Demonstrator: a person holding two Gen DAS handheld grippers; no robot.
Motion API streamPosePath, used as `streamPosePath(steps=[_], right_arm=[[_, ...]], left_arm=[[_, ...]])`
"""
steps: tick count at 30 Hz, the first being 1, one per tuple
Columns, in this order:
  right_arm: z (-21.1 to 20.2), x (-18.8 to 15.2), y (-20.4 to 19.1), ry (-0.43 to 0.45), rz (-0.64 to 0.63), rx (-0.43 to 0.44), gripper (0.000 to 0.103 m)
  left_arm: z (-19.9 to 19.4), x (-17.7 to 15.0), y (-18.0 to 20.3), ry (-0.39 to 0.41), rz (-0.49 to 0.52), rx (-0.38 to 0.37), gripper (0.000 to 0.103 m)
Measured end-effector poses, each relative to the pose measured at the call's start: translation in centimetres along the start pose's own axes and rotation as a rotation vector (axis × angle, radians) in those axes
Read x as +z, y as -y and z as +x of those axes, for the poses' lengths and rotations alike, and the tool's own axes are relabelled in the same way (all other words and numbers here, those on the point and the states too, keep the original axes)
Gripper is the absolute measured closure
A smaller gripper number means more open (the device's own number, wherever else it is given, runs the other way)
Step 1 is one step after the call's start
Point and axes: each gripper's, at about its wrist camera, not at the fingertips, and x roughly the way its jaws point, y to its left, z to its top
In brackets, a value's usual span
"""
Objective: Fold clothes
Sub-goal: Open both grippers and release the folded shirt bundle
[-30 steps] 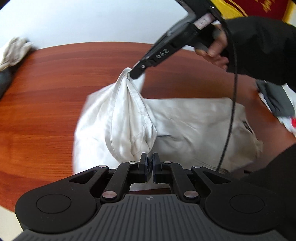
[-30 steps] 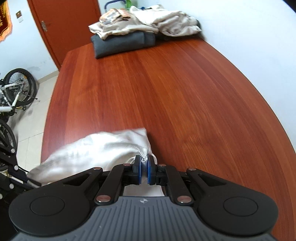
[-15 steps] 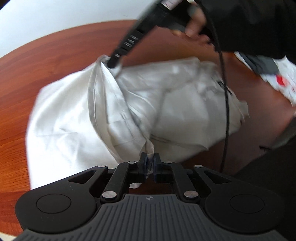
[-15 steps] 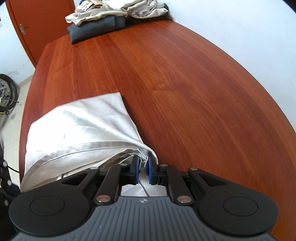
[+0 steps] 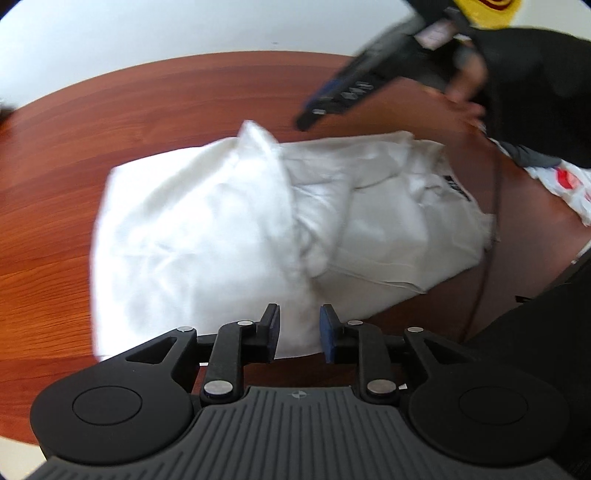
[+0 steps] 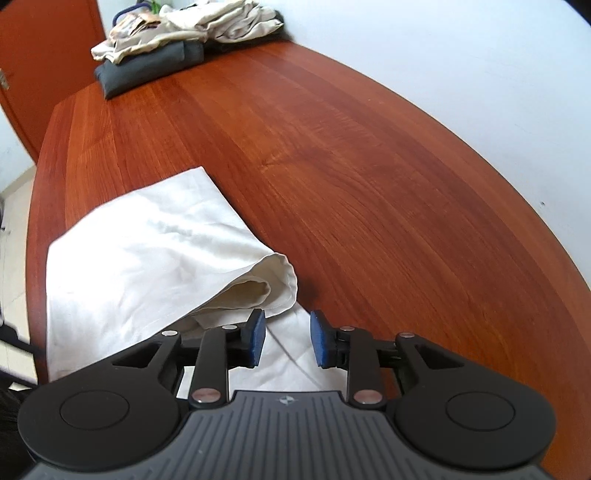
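Both tongs, left gripper [image 5: 297, 332] and right gripper [image 6: 286, 339], had just sprung half open, dropping the white garment [image 5: 229, 229] folded over onto the table [image 6: 332, 147]; fold laid, needs smoothing.

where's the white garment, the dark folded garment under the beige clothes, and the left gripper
white garment [image 5: 192, 236], left wrist view, on its upper folded layer
dark folded garment [image 6: 147, 68], right wrist view, on its front face below the beige clothes [image 6: 207, 22]
left gripper [image 5: 297, 332], left wrist view, midway between its open fingertips
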Motion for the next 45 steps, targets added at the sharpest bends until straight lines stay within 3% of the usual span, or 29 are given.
streamPosePath(steps=[5,15,17,21,41,45], right_arm=[[-0.8,-0.7,-1.2,0.003,0.074,-0.006,0.069],[-2.5,-1.8,-5.2,-0.004,0.198,-0.035,0.067],[-2.6,-1.9,-6.0,-0.003,0.223,-0.046,0.066],[-2.7,-2.1,-7.7,0.005,0.288,-0.067,0.054],[-3.6,-3.2,-15.6,0.045,0.549,-0.219,0.050],[-3.5,-3.1,-17.1,0.051,0.605,-0.254,0.047]], left_arm=[[-1.6,0.5,-2.3,0.033,0.027,0.014,0.068],[-2.7,2.1,-7.8,-0.004,0.146,0.005,0.068],[-2.5,2.6,-9.3,-0.016,0.168,-0.018,0.068],[-1.9,3.4,-11.3,-0.036,0.204,-0.048,0.068],[2.7,7.4,-16.0,-0.124,0.543,-0.311,0.058],[3.9,8.1,-16.4,-0.140,0.640,-0.319,0.056]])
